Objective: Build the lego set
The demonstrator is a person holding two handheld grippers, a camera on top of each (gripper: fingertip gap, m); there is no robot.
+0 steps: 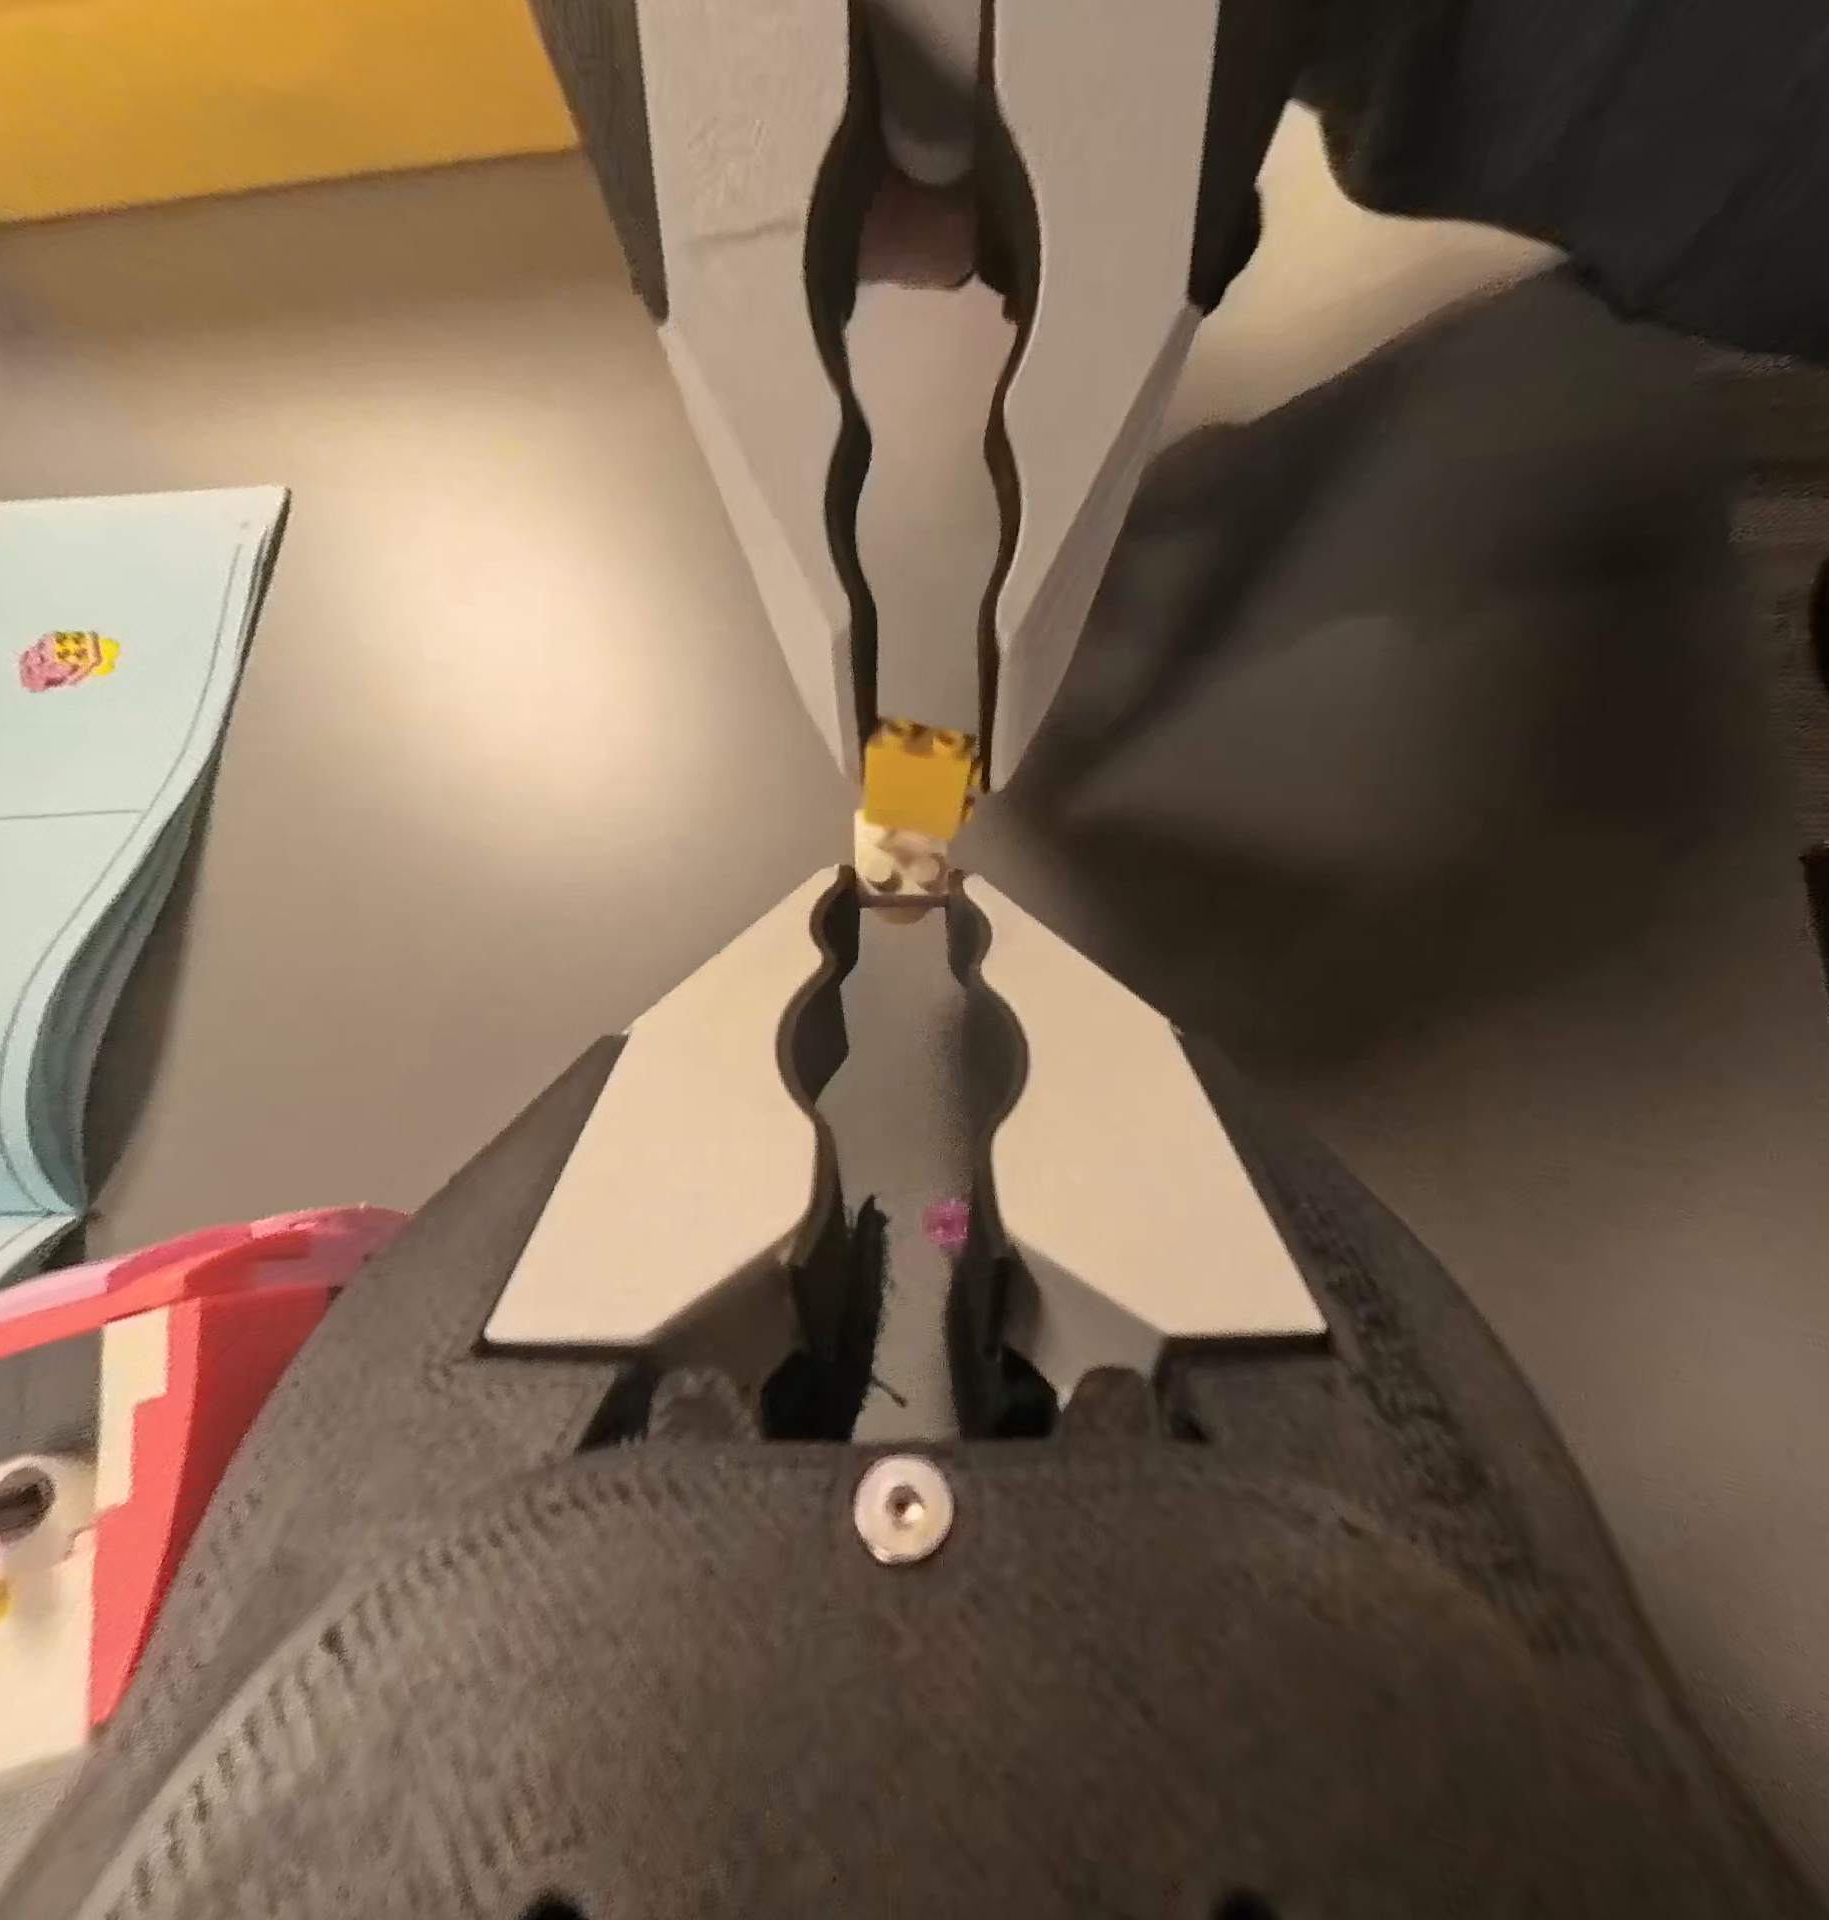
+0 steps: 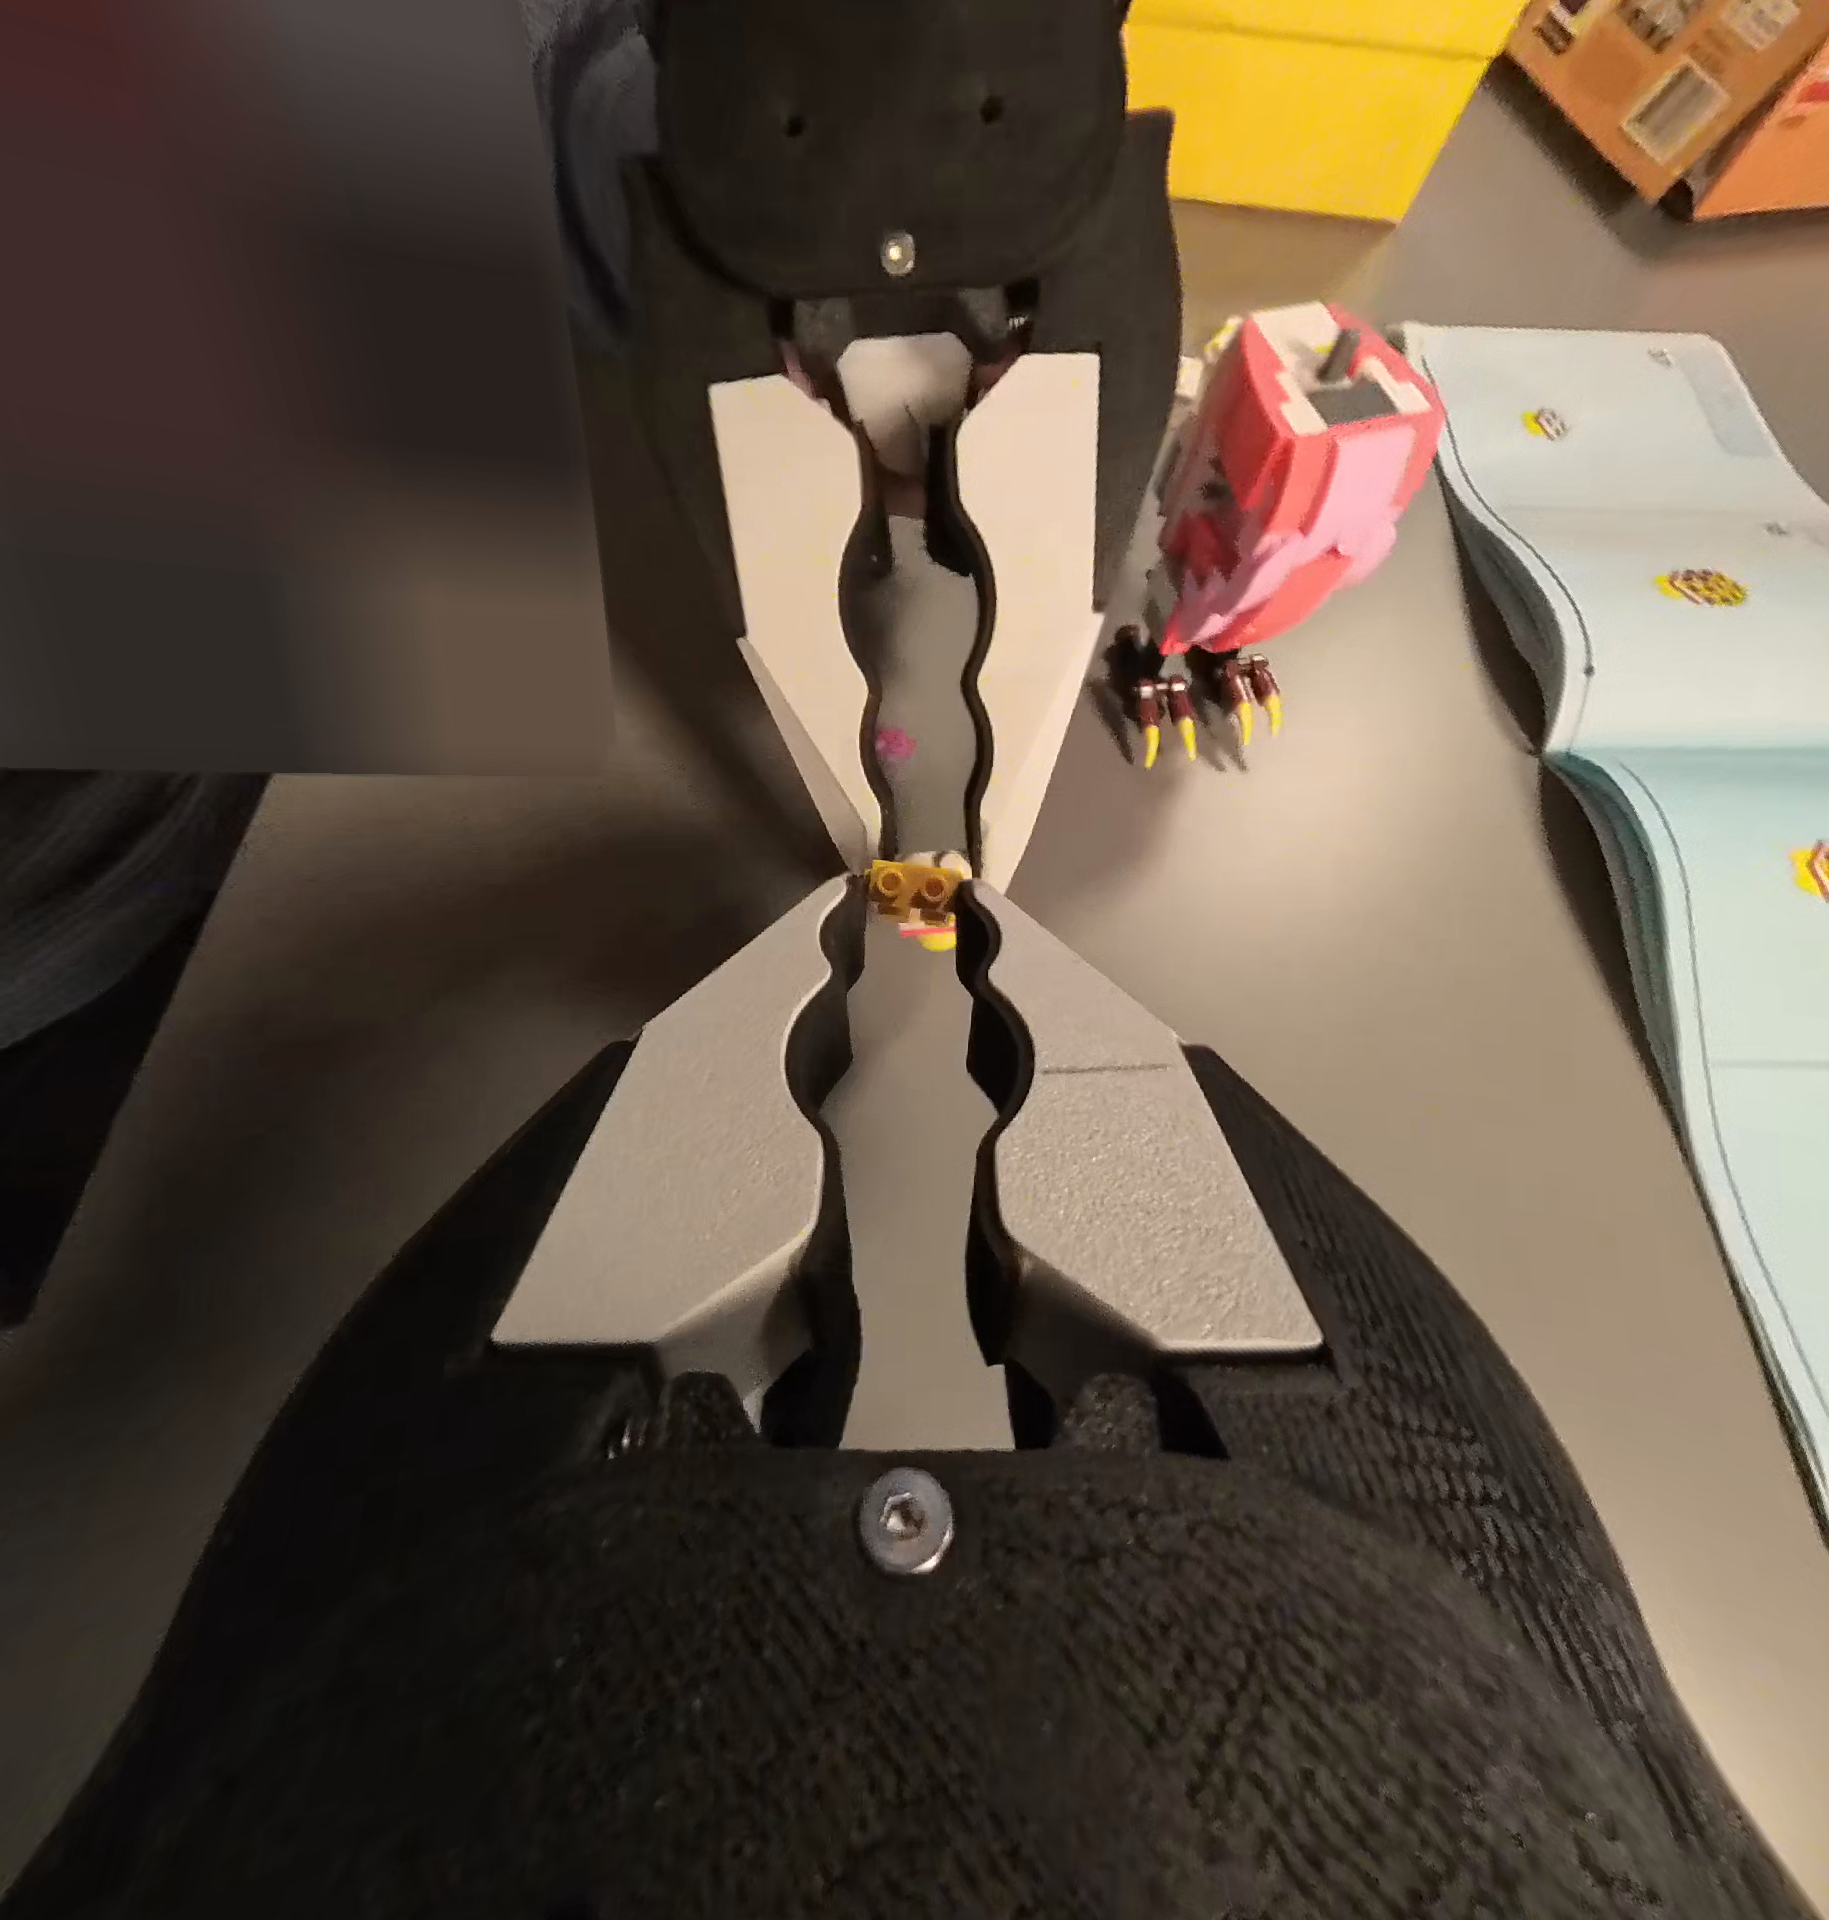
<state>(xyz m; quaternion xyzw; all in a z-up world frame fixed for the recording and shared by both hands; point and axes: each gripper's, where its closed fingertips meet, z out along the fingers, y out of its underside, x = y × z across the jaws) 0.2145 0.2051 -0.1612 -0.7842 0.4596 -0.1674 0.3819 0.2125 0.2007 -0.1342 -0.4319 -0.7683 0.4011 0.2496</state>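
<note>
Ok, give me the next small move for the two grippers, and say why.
Probably press the two grippers straight together. The right gripper pinches a yellow brick; the left gripper pinches a white brick. Both hang above the table, tip to tip, the bricks touching or nearly so and roughly lined up, so a short, straight push should seat them.

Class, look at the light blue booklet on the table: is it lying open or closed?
Open. In the right wrist view the light blue booklet lies spread on the table, pages curving either side of a central fold, printed pictures showing.
</note>
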